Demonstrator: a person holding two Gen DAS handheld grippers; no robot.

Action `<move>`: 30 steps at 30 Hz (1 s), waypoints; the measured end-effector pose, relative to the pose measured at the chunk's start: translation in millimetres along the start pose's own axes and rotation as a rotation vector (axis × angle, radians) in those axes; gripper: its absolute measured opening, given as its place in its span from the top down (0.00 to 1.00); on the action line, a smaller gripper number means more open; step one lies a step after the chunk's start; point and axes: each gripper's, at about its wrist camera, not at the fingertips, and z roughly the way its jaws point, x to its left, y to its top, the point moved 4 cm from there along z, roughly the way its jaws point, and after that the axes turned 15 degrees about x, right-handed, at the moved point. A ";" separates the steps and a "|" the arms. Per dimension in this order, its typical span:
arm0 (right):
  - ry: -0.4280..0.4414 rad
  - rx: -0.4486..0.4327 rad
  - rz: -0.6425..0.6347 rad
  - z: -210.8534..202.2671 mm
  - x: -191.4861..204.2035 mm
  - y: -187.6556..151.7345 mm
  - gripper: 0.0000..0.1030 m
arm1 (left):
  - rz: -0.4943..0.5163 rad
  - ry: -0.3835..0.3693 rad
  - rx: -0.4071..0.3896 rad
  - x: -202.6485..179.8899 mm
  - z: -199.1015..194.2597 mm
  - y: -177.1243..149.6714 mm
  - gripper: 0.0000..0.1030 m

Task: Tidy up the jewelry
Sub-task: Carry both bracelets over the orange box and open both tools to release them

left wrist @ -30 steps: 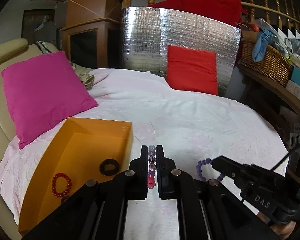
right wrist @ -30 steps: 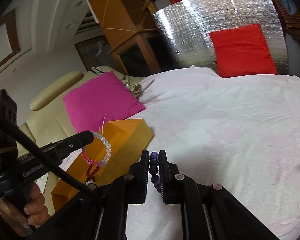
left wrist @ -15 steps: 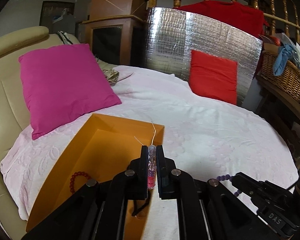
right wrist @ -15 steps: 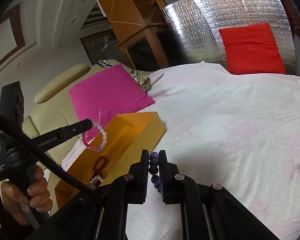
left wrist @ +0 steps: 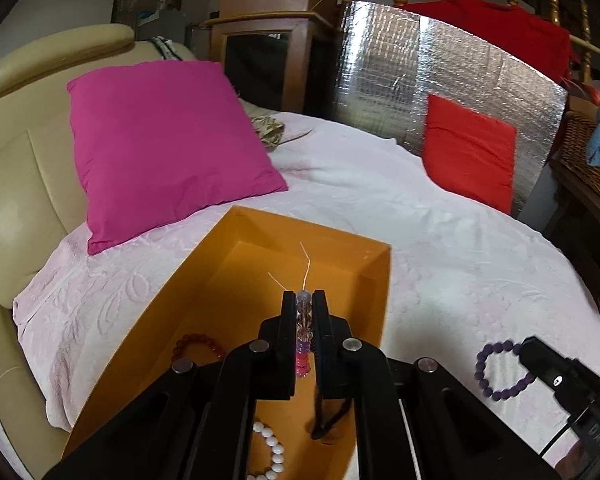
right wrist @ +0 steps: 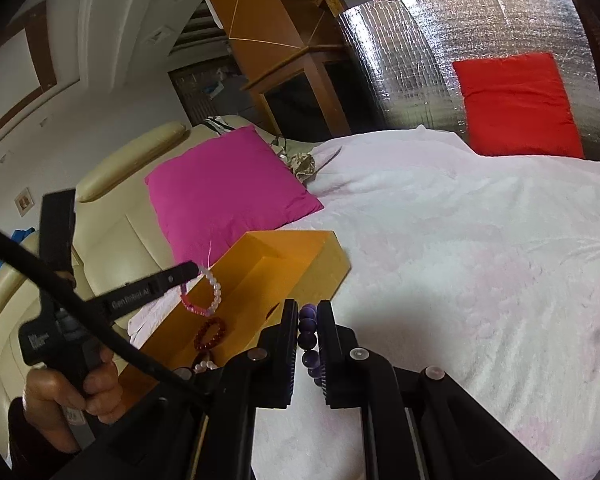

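1. Left claw [left wrist: 304,312] clamps the pink-and-clear beaded bracelet [left wrist: 303,328] above the open orange cardboard box [left wrist: 204,280]; lower before releasing
2. Right claw [right wrist: 309,322], at the box's four o'clock, grips the purple beaded bracelet [right wrist: 307,332]; wait clear

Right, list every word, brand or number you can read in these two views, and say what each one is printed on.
"GenRobot.AI": white print along the finger of the left gripper, seen in the right wrist view.
"DAS": pale letters on the body of the right gripper, at the lower right edge of the left wrist view; the text is cut off there.
White print on the left gripper's handle above the hand: too small and blurred to read.
Nothing else readable.
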 end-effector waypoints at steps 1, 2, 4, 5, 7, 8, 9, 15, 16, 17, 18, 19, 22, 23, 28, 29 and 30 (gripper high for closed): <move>0.003 0.001 0.000 1.5 1.6 3.7 0.90 | -0.005 0.003 0.004 2.7 1.9 -0.4 0.93; 0.006 0.001 -0.001 2.5 3.7 6.4 0.90 | -0.011 0.007 0.010 4.7 4.1 -0.3 0.93; 0.010 0.002 -0.009 4.3 9.1 13.3 0.90 | -0.022 0.012 0.016 8.2 7.7 0.5 0.93; 0.012 0.003 -0.017 5.8 13.0 18.1 0.90 | -0.027 0.014 0.019 9.8 9.4 1.1 0.93; 0.014 0.004 -0.026 9.0 19.4 27.5 0.90 | -0.034 0.016 0.025 11.8 11.9 2.1 0.93; 0.014 0.004 -0.029 9.9 21.6 30.8 0.90 | -0.038 0.017 0.028 13.1 13.2 2.4 0.93; 0.018 0.006 -0.030 11.5 24.3 35.4 0.90 | -0.042 0.019 0.030 14.6 14.3 2.5 0.93; 0.031 0.015 -0.049 23.1 40.2 55.1 0.90 | -0.066 0.025 0.043 24.3 21.0 5.4 0.93; 0.033 0.017 -0.053 25.9 42.5 57.7 0.90 | -0.069 0.025 0.047 25.2 22.2 5.6 0.93; 0.036 0.021 -0.056 29.3 44.9 60.6 0.90 | -0.070 0.025 0.050 26.0 23.8 6.2 0.93; 0.038 0.027 -0.057 33.0 46.8 63.3 0.90 | -0.073 0.026 0.056 27.3 26.2 6.5 0.93; 0.042 0.033 -0.054 37.1 48.2 66.3 0.90 | -0.074 0.028 0.060 28.3 27.8 6.5 0.93; 0.053 0.046 -0.047 46.9 50.8 73.3 0.89 | -0.075 0.033 0.076 31.3 34.4 7.5 0.93; 0.058 0.051 -0.042 51.8 51.3 76.2 0.89 | -0.075 0.036 0.080 32.2 36.3 7.5 0.93; 0.069 0.099 -0.027 79.7 50.3 87.6 0.89 | -0.078 0.048 0.101 36.0 45.0 8.7 0.93; 0.069 0.109 -0.025 85.8 50.4 89.7 0.89 | -0.078 0.052 0.103 36.4 46.4 9.0 0.93; 0.072 0.118 -0.025 91.8 50.8 91.9 0.89 | -0.079 0.056 0.106 37.3 48.2 9.1 0.93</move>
